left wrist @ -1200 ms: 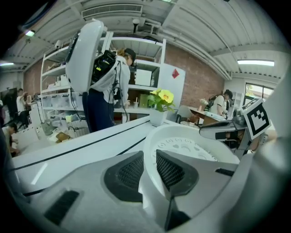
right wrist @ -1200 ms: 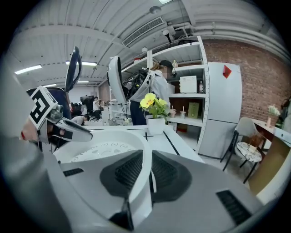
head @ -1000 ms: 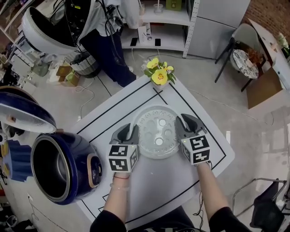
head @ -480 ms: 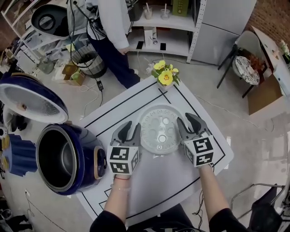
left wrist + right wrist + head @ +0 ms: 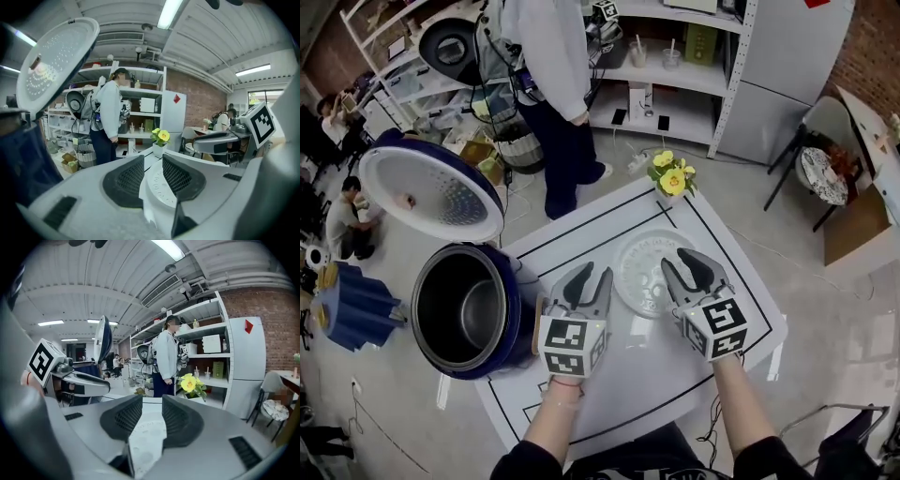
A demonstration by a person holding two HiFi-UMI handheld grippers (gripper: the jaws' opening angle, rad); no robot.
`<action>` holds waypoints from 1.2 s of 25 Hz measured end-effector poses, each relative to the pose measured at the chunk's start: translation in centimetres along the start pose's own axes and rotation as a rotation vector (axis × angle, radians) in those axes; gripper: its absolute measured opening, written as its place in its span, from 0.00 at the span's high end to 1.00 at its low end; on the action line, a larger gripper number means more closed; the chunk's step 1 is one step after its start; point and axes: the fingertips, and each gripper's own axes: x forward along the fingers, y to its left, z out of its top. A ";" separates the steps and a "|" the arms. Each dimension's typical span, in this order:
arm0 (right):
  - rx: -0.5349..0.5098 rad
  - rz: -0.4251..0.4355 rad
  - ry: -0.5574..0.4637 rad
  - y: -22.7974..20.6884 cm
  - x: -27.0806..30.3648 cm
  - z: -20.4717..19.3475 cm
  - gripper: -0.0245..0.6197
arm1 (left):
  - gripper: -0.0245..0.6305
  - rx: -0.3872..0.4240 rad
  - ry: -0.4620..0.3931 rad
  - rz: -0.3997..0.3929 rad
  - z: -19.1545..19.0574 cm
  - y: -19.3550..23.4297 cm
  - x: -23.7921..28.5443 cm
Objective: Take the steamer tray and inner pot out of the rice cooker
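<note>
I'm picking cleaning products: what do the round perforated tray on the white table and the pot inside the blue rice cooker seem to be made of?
Round perforated steamer tray: probably plastic; whitish, translucent-looking, with moulded holes and a semi-gloss surface. Inner pot: likely metal with a dark grey coating, judging by the soft sheen on its wall; the coating type cannot be told.

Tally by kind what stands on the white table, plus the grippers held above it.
Rice cooker: 1
Steamer tray: 1
Pot of yellow flowers: 1
Grippers: 2, left gripper and right gripper
Total: 5
</note>
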 end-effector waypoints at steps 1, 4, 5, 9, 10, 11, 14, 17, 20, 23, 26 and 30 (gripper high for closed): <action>0.006 0.016 -0.006 0.7 0.0 0.5 0.78 | 0.82 -0.004 -0.014 0.004 0.6 0.0 -0.8; 0.004 0.054 -0.030 2.8 0.2 2.3 0.78 | 0.82 -0.010 -0.053 0.008 2.2 0.0 -3.1; 0.001 0.064 -0.039 3.5 0.2 2.9 0.78 | 0.82 -0.012 -0.062 0.011 2.7 0.0 -3.9; -0.006 0.132 -0.062 6.4 0.8 4.5 0.78 | 0.82 -0.034 -0.095 0.059 3.6 0.4 -6.9; -0.011 0.150 -0.067 7.1 1.0 4.8 0.78 | 0.82 -0.038 -0.105 0.068 3.7 0.5 -7.6; -0.015 0.164 -0.072 7.8 1.2 5.1 0.78 | 0.82 -0.041 -0.116 0.072 3.9 0.7 -8.3; -0.019 0.205 -0.082 10.2 1.4 6.0 0.78 | 0.82 -0.053 -0.147 0.067 4.7 1.0 -10.6; -0.020 0.265 -0.092 12.7 2.1 7.2 0.78 | 0.82 -0.087 -0.179 0.076 5.7 1.7 -12.8; -0.023 0.320 -0.100 15.5 2.7 8.0 0.78 | 0.82 -0.114 -0.211 0.082 6.6 2.2 -15.4; -0.023 0.375 -0.104 18.3 3.2 8.7 0.78 | 0.82 -0.104 -0.244 0.109 7.4 3.0 -18.2; -0.023 0.421 -0.103 20.4 3.7 9.1 0.78 | 0.82 -0.122 -0.266 0.151 7.6 4.6 -20.3; -0.023 0.472 -0.097 23.3 4.4 9.5 0.78 | 0.82 -0.132 -0.270 0.237 7.1 7.5 -23.5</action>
